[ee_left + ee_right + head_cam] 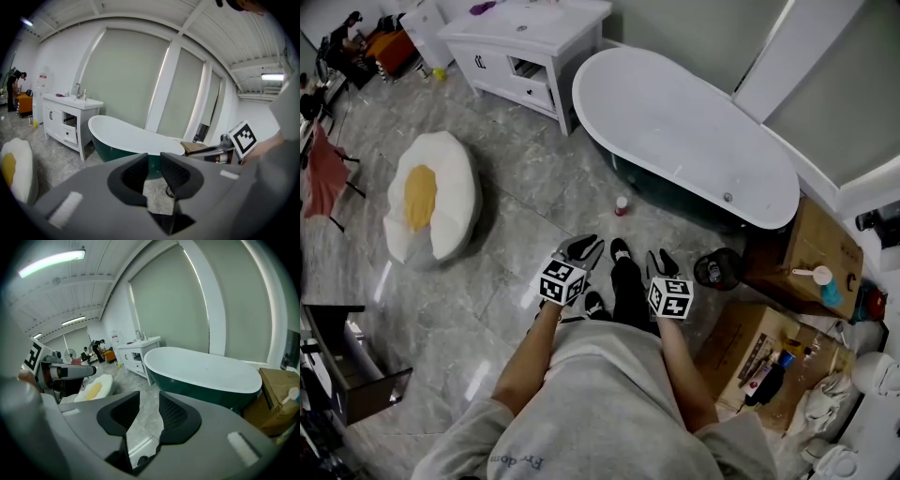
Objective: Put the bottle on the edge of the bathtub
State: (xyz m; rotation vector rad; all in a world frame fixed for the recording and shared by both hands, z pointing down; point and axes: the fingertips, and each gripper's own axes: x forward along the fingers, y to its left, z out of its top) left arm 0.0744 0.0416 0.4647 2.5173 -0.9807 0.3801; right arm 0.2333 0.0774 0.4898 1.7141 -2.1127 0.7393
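Note:
A small bottle (pixel 622 205) with a red cap stands on the grey floor just in front of the bathtub (pixel 675 122), a white tub with a dark green outside. It stands a little ahead of both grippers, which I hold side by side at waist height. The left gripper (pixel 584 248) points towards the tub (pixel 126 138); its jaws stand a narrow gap apart with nothing between them (pixel 153 161). The right gripper (pixel 661 262) is the same, a narrow empty gap (pixel 149 404), facing the tub (pixel 206 369).
A white vanity cabinet (pixel 525 42) stands left of the tub's head. A fried-egg cushion (pixel 431 197) lies on the floor at left. Cardboard boxes (pixel 811 248) and clutter crowd the right, with a black round container (pixel 719 269) by the tub's foot.

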